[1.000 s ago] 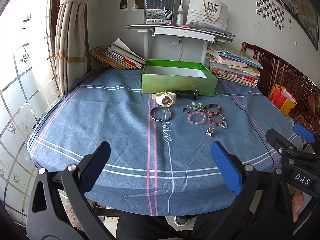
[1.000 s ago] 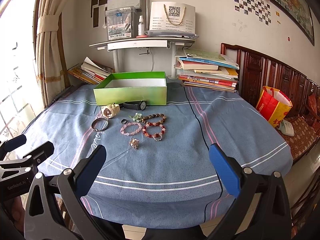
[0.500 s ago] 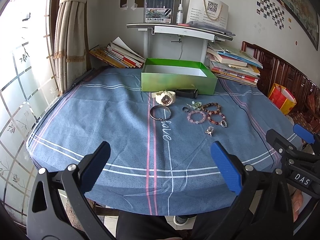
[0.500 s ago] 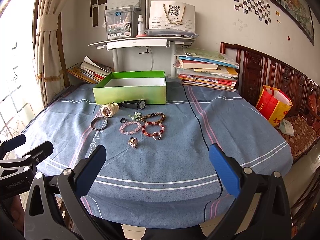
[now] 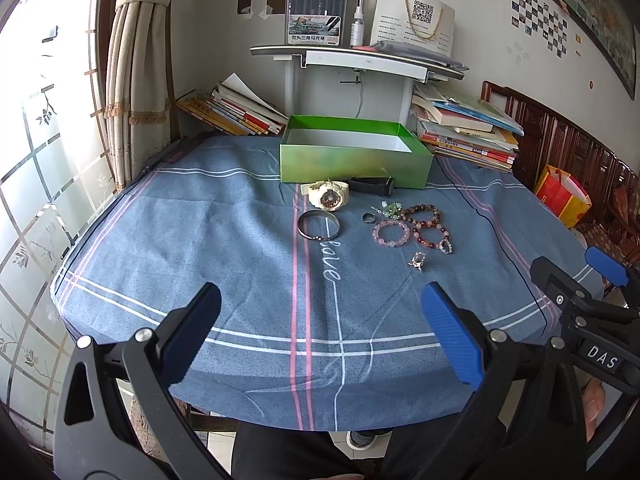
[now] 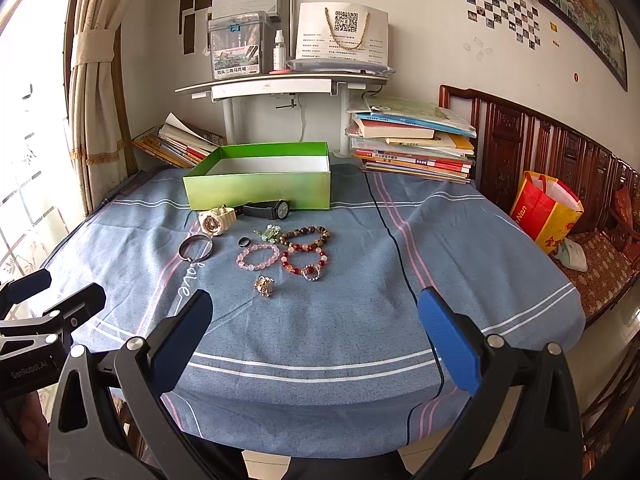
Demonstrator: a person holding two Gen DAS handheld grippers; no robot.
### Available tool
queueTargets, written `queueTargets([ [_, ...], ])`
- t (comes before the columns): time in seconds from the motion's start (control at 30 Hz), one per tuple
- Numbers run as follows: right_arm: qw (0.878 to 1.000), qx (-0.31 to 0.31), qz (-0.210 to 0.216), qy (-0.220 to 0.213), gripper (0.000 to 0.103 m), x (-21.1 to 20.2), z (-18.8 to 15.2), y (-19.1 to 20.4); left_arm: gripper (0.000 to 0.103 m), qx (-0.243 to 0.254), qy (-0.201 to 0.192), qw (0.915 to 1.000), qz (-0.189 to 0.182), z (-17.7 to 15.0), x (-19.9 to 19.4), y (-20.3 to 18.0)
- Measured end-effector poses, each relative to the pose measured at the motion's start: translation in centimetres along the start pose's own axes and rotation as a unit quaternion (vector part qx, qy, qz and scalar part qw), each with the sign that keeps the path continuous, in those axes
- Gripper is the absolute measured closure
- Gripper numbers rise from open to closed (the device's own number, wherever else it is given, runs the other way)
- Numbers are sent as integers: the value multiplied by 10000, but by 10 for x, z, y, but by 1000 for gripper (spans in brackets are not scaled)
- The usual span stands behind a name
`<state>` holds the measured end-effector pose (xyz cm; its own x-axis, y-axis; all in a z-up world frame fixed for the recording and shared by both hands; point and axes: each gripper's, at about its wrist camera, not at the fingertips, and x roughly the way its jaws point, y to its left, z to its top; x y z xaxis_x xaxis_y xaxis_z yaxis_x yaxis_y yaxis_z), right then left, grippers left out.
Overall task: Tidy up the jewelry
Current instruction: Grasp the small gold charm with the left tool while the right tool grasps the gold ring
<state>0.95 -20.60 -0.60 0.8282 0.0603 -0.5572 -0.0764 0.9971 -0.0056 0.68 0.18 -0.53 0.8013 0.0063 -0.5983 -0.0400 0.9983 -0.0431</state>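
Blue tablecloth (image 5: 224, 248), near half bare before jewelry (image 6: 280, 252)

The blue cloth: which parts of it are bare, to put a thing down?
The blue cloth is bare right of the red bead bracelet, left of the silver bangle, and near the front edge before both open tools. It is crowded between the green box and the small brooch.

Blue plaid cloth w/ pink+white stripes (image 6: 360, 320) covers tabletop. Book stacks (image 6: 412, 148) at back right; red-yellow paper bag (image 6: 544, 212) on wooden bench (image 6: 560, 152); beige curtain (image 5: 136, 60) at window.
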Motion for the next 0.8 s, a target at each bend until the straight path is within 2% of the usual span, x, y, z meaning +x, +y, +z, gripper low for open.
queueTargets([
  [0.53,9999,-99,-6,60,3,15,-8,0,4,-49,167,9996,-217,-3,15,2],
  [0.8,9977,-49,588,324,3,45,-21,-1,4,-124,121,9986,-501,-10,34,5],
])
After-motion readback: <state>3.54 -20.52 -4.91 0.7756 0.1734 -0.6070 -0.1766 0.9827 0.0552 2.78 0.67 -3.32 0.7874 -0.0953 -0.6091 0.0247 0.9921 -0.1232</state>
